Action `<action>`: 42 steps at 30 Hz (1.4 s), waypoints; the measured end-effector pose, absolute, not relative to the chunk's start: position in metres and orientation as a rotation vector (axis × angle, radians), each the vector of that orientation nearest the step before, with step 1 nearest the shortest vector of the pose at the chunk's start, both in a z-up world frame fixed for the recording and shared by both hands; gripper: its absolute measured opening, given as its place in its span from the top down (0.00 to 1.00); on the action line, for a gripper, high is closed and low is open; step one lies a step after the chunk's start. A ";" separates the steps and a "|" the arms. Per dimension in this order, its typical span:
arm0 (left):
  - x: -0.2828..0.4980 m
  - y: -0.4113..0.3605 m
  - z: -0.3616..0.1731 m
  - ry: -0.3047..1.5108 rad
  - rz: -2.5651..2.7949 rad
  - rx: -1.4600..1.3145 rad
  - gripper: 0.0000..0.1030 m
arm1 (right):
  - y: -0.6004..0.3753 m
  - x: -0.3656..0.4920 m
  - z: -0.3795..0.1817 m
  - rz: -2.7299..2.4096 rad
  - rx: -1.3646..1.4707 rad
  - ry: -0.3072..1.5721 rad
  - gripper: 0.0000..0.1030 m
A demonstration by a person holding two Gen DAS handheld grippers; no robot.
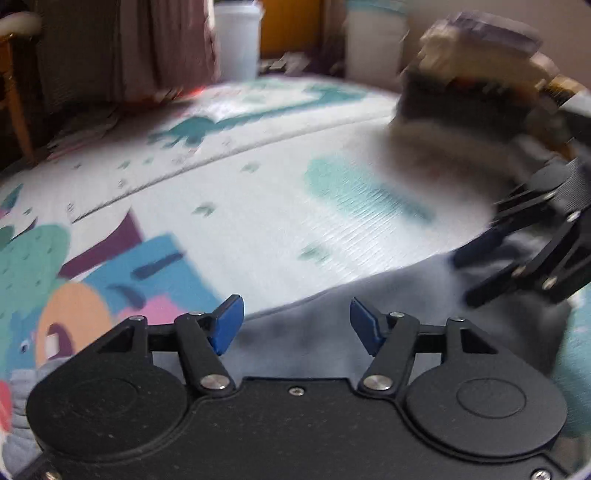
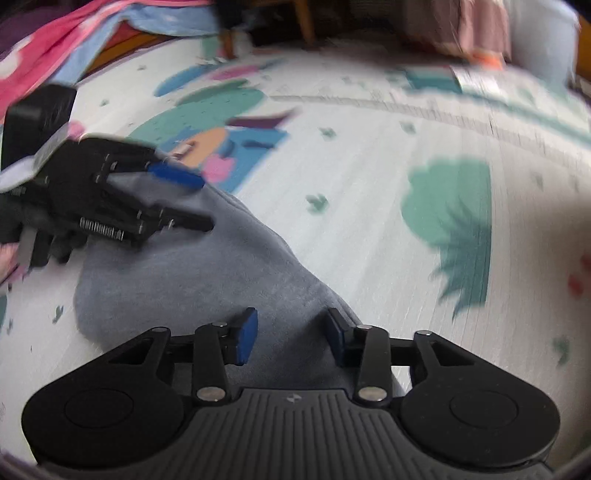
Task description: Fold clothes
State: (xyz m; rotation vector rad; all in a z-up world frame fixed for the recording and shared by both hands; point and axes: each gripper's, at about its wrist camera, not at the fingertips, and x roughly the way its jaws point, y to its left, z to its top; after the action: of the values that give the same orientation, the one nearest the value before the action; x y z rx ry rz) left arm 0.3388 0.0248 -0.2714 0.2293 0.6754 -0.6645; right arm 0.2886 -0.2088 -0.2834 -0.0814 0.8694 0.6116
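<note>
My left gripper stands open, nothing between its blue pads, above the grey garment. My right gripper is open too, over the same cloth, which lies folded on the patterned play mat.

I take the garment as my landmark: it lies flat on the play mat. My right gripper sits over its near end, my left gripper over its far left end, well apart from the right one. Beyond the garment, past the mat's far edge, stand a chair leg and hanging fabric. A heap of cloth lies behind it to the left.
</note>
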 end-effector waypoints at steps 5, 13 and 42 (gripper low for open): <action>0.351 -0.003 -0.298 0.783 -0.659 0.303 0.32 | -0.203 0.296 -0.300 0.601 -0.110 0.941 0.47; 0.315 0.000 -0.263 0.672 -0.677 0.218 0.39 | -0.205 0.276 -0.275 0.602 -0.152 0.825 0.49; 0.187 0.042 -0.301 0.782 -0.577 0.201 0.44 | -0.223 0.208 -0.296 0.696 -0.231 0.979 0.43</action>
State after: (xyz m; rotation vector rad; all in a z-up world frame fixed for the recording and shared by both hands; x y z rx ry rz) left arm 0.1870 0.0422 -0.3010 0.2008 0.7818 -0.5771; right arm 0.2076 -0.2231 -0.2959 -0.2308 0.9789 0.6958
